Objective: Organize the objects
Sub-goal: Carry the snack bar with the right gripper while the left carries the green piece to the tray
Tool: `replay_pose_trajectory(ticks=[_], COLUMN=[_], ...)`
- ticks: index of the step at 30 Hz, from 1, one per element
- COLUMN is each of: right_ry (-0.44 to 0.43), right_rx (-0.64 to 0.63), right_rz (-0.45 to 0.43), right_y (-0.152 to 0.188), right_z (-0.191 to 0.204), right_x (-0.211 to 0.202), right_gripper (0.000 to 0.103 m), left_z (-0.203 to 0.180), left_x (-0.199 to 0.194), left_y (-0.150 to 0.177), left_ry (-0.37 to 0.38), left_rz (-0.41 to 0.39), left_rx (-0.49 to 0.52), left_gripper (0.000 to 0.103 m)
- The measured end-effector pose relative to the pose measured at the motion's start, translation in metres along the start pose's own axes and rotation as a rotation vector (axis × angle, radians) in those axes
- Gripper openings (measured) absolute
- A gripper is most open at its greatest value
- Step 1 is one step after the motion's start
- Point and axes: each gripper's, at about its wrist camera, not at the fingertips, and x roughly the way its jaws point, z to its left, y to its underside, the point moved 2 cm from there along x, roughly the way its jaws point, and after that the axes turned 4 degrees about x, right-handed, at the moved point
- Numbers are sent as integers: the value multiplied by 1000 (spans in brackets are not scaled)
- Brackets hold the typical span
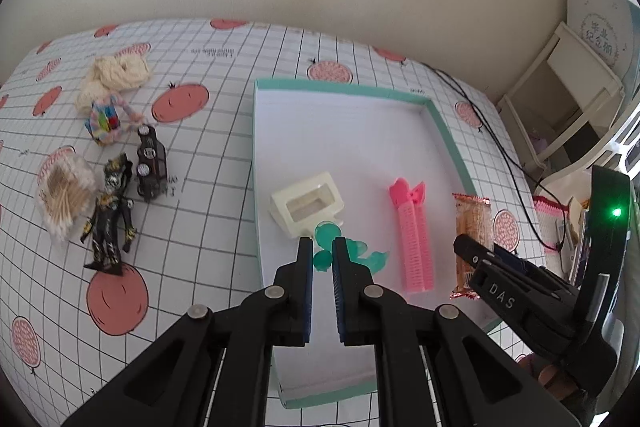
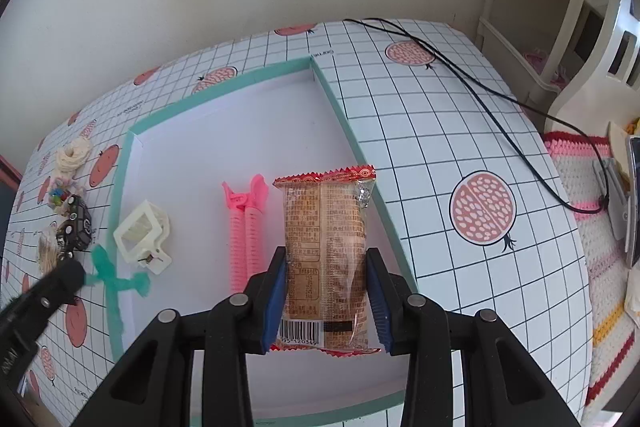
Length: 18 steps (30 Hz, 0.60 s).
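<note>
My left gripper [image 1: 322, 243] is shut on a translucent green rubbery toy figure [image 1: 356, 247], pinching one end; its limbs dangle over the near-left part of the white tray with a teal rim [image 1: 340, 85]. In the right wrist view the same green toy [image 2: 108, 279] hangs from the left gripper [image 2: 76, 273] above the tray's left rim [image 2: 116, 195]. My right gripper [image 2: 326, 259] is shut on an orange-brown snack packet [image 2: 324, 219], held lengthwise over the tray's right side. The left wrist view shows that packet [image 1: 474, 223] in the right gripper [image 1: 464, 247].
In the tray lie a cream plastic clip [image 1: 308, 203] and pink hair rollers [image 1: 414, 235]. Left of the tray sit a black toy car [image 1: 150, 163], a dark action figure [image 1: 110, 215], bagged cotton swabs [image 1: 64, 199] and yarn [image 1: 116, 71]. A black cable [image 2: 500, 95] crosses the table's right side.
</note>
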Motion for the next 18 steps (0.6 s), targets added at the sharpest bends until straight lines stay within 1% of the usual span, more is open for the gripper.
replay_pose_trajectory(ticks=[6, 18], right_ry=[2, 11], right_rx=[-10, -64], right_rz=[28, 52], right_y=[5, 8], right_z=[2, 16], right_x=[6, 10], right_gripper=[40, 40], left_z=[-4, -2], left_x=[16, 36], left_y=[8, 16], left_ry=[3, -41], left_rz=[71, 147], left_rx=[11, 42], left_gripper=[9, 9])
